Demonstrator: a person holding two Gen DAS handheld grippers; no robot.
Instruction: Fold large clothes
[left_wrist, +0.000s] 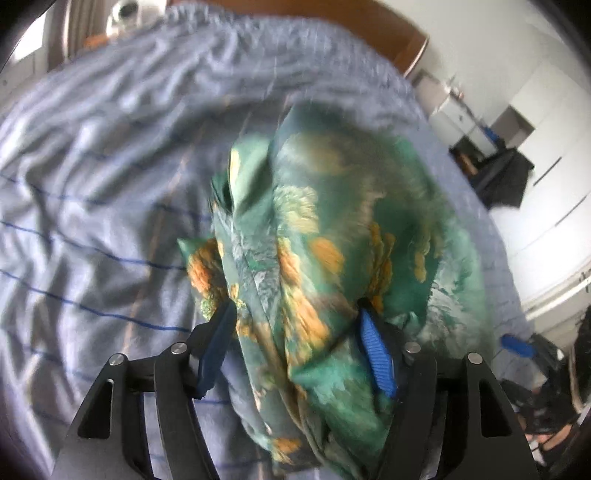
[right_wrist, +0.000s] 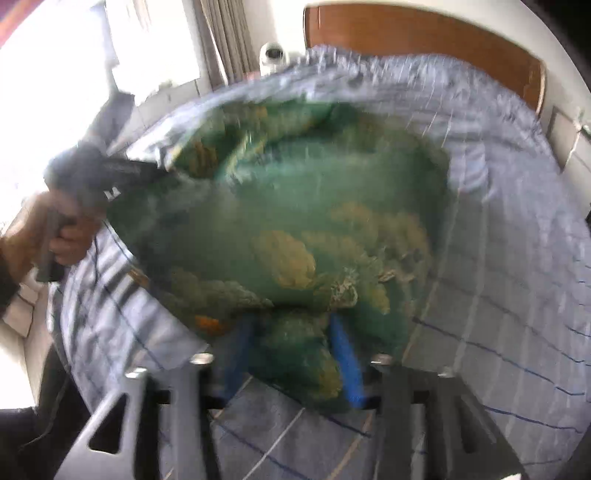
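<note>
Spread over the striped bed sheet, the green floral garment is bunched, folding barely begun; left gripper and right gripper fingers stand half-open around bunched cloth.

Bed with a wooden headboard, covered by a wrinkled pale blue sheet crossed by thin dark blue and tan lines. Lying bunched directly on the sheet, a green garment printed with orange and pale flowers.
</note>
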